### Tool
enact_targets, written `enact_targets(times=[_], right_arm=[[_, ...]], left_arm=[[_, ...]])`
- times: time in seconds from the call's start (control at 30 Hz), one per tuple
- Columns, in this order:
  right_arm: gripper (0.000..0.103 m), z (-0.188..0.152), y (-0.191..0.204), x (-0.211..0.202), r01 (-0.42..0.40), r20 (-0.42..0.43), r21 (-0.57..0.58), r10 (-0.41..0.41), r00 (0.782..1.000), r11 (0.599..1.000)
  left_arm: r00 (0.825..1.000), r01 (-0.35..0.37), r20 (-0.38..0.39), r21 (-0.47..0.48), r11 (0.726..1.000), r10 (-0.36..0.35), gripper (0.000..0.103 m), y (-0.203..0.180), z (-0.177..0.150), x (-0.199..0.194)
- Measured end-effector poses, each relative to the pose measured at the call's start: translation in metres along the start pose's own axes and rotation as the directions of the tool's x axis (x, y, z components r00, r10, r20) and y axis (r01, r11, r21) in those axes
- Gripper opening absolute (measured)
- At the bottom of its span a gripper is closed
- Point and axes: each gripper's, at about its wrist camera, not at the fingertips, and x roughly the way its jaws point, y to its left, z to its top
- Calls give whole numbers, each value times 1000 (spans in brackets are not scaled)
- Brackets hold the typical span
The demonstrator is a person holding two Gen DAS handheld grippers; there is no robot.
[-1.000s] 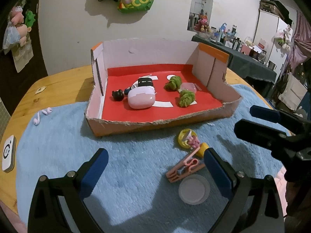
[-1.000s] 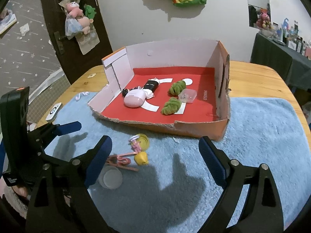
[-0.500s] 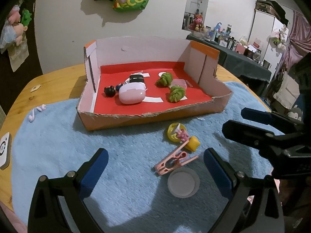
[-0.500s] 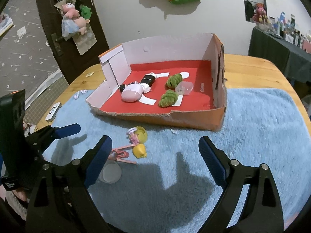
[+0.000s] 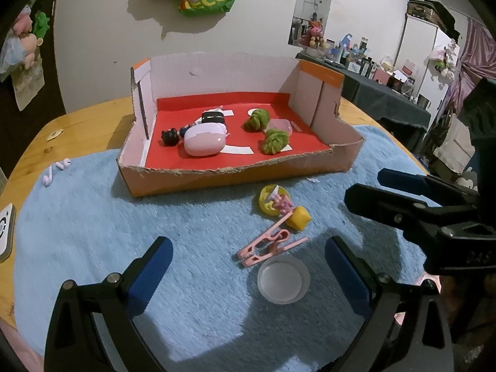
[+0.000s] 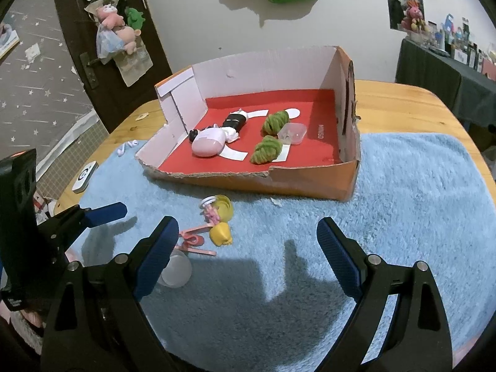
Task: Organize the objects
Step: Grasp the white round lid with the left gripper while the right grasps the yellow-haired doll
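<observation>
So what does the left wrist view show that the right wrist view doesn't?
Only the left wrist view shows the whole translucent round plastic lid lying clear on the blue fluffy mat, and the right gripper from the side, open. Only the right wrist view shows the dark door with plush toys and the left gripper entering from the left edge, open; there the lid is partly hidden behind a fingertip. Both show the red-floored cardboard box, the pink plastic clothespin and the yellow toy piece.

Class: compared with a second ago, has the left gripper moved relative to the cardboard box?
Yes. The left gripper has backed away from the red-floored cardboard box, which now sits higher and farther in its view.
</observation>
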Motion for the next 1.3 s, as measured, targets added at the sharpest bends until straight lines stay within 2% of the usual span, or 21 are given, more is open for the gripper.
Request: enact_targets(times=[0.53, 0.73, 0.9, 1.07, 1.13, 1.3], right_arm=[[92, -5, -2, 11, 16, -24, 0, -16, 1000, 1000], [92, -8, -6, 14, 78, -14, -36, -79, 997, 996], [91, -10, -11, 21, 91, -30, -49, -93, 995, 995], [83, -11, -8, 28, 74, -40, -73, -77, 996, 995], [74, -11, -6, 32, 66, -46, -85, -70, 996, 994], [64, -10, 1, 42, 35, -69, -110, -43, 997, 993]], left_arm=[[999, -13, -36, -10, 1000, 13, 100, -4, -14, 10], [999, -30, -36, -3, 1000, 30, 100, -6, -16, 11], [998, -47, -52, 0, 999, 47, 100, -8, -19, 16], [996, -72, -50, -3, 997, 72, 100, -8, -22, 19], [996, -81, -46, -4, 997, 80, 100, -7, -23, 20], [995, -82, -50, -6, 997, 81, 100, -5, -27, 24]])
